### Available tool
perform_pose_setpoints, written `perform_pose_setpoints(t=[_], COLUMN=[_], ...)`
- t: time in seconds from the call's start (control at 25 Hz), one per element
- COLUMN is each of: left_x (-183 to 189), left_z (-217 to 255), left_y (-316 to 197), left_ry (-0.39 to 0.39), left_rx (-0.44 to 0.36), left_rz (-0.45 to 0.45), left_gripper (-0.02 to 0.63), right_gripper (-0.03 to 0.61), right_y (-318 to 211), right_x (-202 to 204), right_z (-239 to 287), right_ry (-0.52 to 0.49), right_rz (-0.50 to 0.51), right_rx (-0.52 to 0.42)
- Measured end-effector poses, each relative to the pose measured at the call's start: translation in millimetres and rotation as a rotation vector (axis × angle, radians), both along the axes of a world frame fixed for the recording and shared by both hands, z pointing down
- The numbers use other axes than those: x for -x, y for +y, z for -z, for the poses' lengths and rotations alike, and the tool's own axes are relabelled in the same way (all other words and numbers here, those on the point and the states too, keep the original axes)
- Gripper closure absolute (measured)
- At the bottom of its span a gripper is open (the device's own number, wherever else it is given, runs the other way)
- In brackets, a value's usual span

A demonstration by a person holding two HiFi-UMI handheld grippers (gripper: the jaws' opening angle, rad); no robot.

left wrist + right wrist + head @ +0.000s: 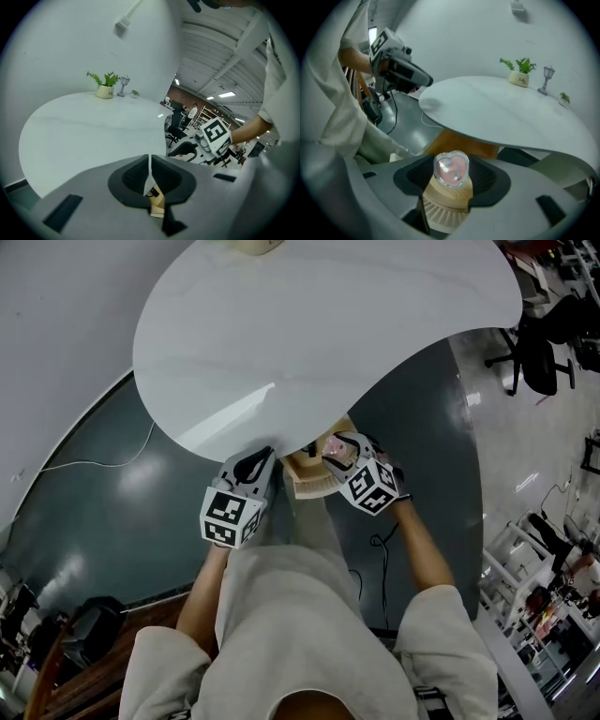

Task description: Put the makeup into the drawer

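A heart-shaped clear case of pink makeup (451, 168) sits between the pads of my right gripper (451, 172), which is shut on it. Right under it lies the pale wooden drawer (443, 211), pulled out from beneath the white table (309, 334). In the head view the right gripper (336, 452) hangs over the drawer (306, 472) at the table's near edge. My left gripper (265, 458) is just left of the drawer. Its pads (136, 174) stand shut to a thin slit in the left gripper (149, 171), with a small dark knob (151, 191) and wood at the slit's bottom.
A potted plant (104, 86) and a small lamp figure (123, 84) stand at the table's far side by the wall. A white cable (94, 463) runs over the dark floor at the left. Office chairs (539, 352) stand to the right.
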State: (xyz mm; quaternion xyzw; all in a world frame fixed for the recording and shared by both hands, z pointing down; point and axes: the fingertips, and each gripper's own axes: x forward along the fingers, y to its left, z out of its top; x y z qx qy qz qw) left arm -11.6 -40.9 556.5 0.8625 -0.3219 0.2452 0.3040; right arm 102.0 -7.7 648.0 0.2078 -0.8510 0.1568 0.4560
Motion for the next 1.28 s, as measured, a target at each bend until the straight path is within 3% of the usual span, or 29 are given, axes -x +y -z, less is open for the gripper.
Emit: perform_pose_setpoints(t=[0.32,0.48,0.6,0.8,0.96,1.12,1.28], left_x=[18.7,28.4,33.6,43.1,47.7,50.4,57.2], left_z=[-5.6,-8.7,-10.5,-13.7,-16.4,-18.2,-21.5], left_y=[7.2,9.5,10.0,8.6,10.3,14.3,16.6], left_ry=[-0.001,-0.001,-0.001,0.004,0.009,0.007,0.006], left_rx=[0.011,0.021,0.027,0.035,0.039,0.046,0.053], left_rz=[0.035,0.054,0.063,0.077,0.088,0.097,0.108], left_gripper=[0.591,0.591,0.591,0.591,0.591,0.591,0.591], right_gripper=[0.348,0.348,0.347,0.350,0.348,0.347,0.347], right_y=[24.4,27.9,25.6,27.1,18.2,18.8,23.4], right_x=[-1.2,1.7,1.8,-5.6,1.1,6.7,11.2], right_z=[-77.3,-103.0,-119.1,-139.0,-136.3,-145.3,-160.3], right_ry=[0.284,0.392,0.447,0.519,0.506,0.532,0.561], right_rz=[0.375,0.516,0.550,0.546,0.550,0.628,0.649], right_rx=[0.045,0.028,0.038,0.151,0.105,0.069,0.093])
